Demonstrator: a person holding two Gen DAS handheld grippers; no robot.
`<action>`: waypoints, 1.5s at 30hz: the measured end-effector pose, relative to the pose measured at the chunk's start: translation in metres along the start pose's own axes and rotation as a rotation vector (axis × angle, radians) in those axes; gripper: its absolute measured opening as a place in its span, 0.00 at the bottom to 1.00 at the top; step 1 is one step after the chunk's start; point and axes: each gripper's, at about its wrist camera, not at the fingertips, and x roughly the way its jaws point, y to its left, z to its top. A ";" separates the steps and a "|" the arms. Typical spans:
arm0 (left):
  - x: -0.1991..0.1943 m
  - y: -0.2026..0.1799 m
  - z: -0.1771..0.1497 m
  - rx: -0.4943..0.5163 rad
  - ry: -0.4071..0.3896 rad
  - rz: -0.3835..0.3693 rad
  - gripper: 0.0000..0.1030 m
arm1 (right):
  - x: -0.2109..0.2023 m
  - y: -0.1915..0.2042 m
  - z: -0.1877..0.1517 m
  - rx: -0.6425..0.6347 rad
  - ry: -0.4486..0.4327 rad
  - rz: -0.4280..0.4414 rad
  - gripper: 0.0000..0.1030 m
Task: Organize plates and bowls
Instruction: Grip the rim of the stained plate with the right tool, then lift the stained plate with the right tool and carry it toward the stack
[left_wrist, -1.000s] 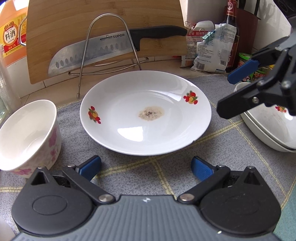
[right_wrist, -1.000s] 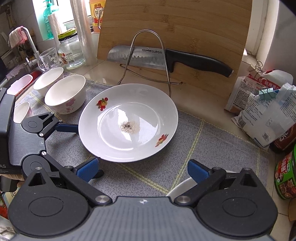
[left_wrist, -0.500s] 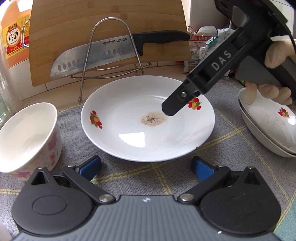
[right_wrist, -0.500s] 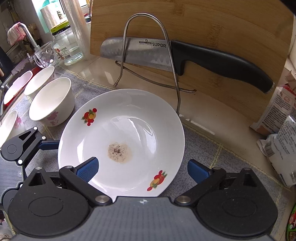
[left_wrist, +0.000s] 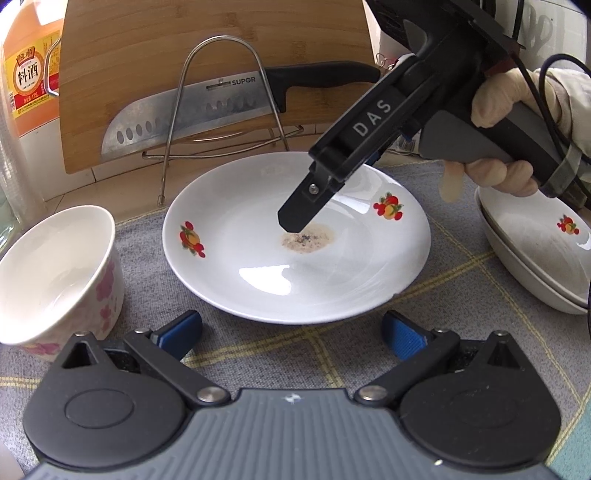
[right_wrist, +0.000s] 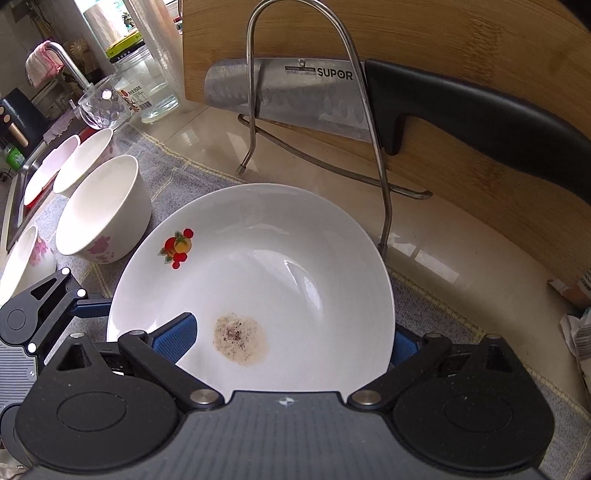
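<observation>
In the left wrist view the plate (left_wrist: 295, 240) lies in the middle on the grey mat (left_wrist: 258, 354); the left gripper (left_wrist: 291, 332) is released at the bottom; one bowl (left_wrist: 55, 273) stands at left, stacked plates (left_wrist: 535, 266) at right.

In the right wrist view the right gripper (right_wrist: 291, 336) is spread wide astride the plate (right_wrist: 258, 266), one finger over its inside; closing here may slip off the rim or touch the dirty spot (right_wrist: 240, 338); four bowls (right_wrist: 103, 206) are at upper left.

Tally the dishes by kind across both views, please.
Plates: 3 (centre plate, stack of two)
Bowls: 4
Total: 7
</observation>
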 end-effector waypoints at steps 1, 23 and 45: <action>0.000 0.000 0.000 -0.001 -0.002 0.001 1.00 | 0.001 0.000 0.001 -0.003 -0.001 0.004 1.00; -0.005 -0.002 0.001 0.055 -0.032 0.013 0.99 | 0.007 -0.007 0.019 -0.051 -0.015 0.064 1.00; -0.010 -0.007 0.000 0.079 -0.037 -0.002 1.00 | 0.005 -0.024 0.025 0.050 -0.029 0.183 1.00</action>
